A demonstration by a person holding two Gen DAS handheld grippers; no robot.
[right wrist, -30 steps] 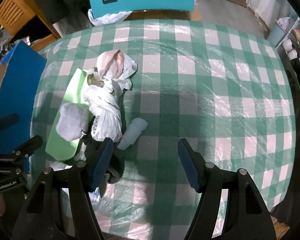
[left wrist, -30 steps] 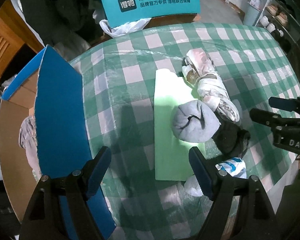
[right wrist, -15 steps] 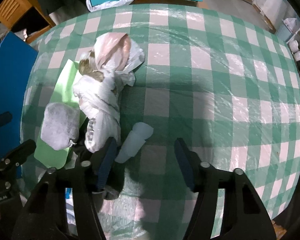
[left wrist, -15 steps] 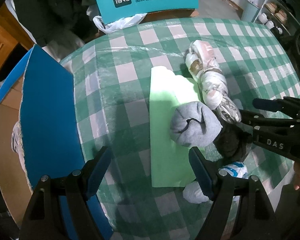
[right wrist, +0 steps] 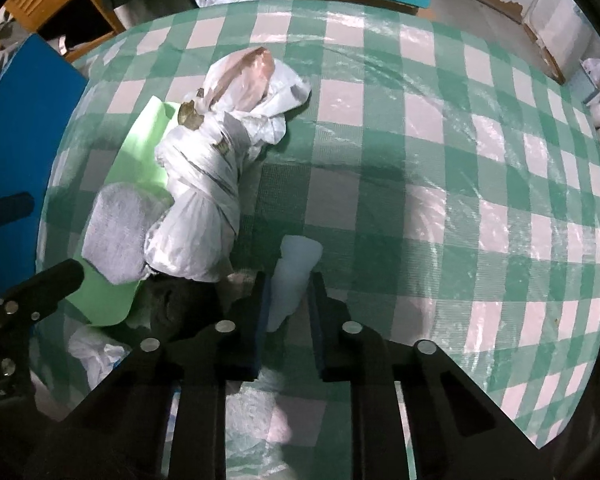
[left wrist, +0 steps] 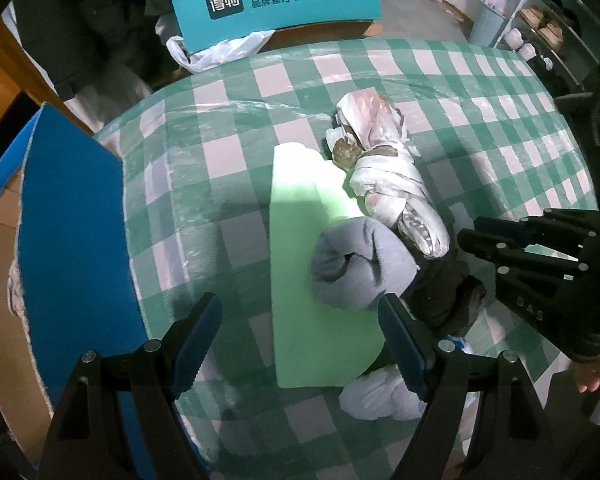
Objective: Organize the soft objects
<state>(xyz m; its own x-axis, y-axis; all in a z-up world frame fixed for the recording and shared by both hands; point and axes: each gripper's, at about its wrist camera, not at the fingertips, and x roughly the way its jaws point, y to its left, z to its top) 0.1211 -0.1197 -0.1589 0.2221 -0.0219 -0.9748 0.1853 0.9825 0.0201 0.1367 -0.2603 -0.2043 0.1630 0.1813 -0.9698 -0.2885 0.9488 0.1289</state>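
Most of the sorting looks undone, judging by how much lies loose on the checked desk. In the right wrist view the right hand-held gripper has its jaws drawn in on a small pale blue roll, which sits between the blue pads at 6 o'clock of the frame; the pads appear to touch it on both sides, so I take this as a pinch just made, with the roll not yet lifted off the desk.

The left hand-held gripper is spread wide and holds nothing, hovering over a green foam sheet. A grey rolled sock rests on that sheet at about 3 o'clock from its middle, touching a dark bundle and a white wrapped bundle. Another whitish piece lies near the desk's front edge.

A cardboard box with a blue flap stands at 9 o'clock; cloth seems to show inside it, so perhaps one item is stowed. The rest waits.
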